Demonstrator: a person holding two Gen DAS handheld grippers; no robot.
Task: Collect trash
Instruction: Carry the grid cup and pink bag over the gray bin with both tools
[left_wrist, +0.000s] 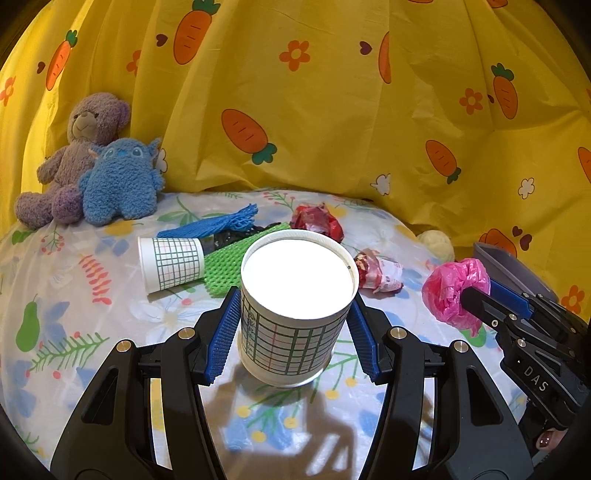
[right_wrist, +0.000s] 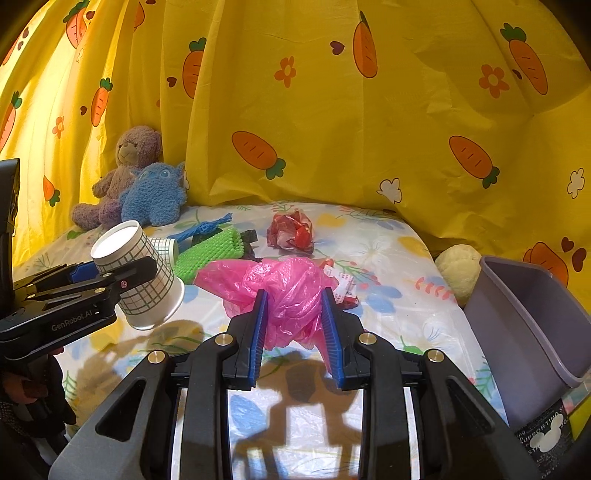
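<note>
floral sheet bed (left_wrist: 74, 314); mid-frame: tipped paper cup (left_wrist: 171, 263), green net (left_wrist: 225, 266), blue net (left_wrist: 218, 223), red wrapper (left_wrist: 317, 221); plush toys (left_wrist: 107, 177) upper left

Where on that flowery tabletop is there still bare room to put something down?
The near strip before both grippers is bare, as is the patch between the red wrapper and the grey bin. It is crowded around the lying cup, green mesh and plush toys.

My left camera is looking forward and slightly down along my left hand-held gripper (left_wrist: 295, 325), sitting very close to the paper cup (left_wrist: 295, 306) it is gripping. My right camera is doing the same over my right hand-held gripper (right_wrist: 295, 325), near the pink bag (right_wrist: 288, 291). Both are facing the yellow curtain (left_wrist: 332, 110), sharing the bed (left_wrist: 74, 295), the plush toys (left_wrist: 118, 181) and the grey bin (right_wrist: 535, 317).
</note>
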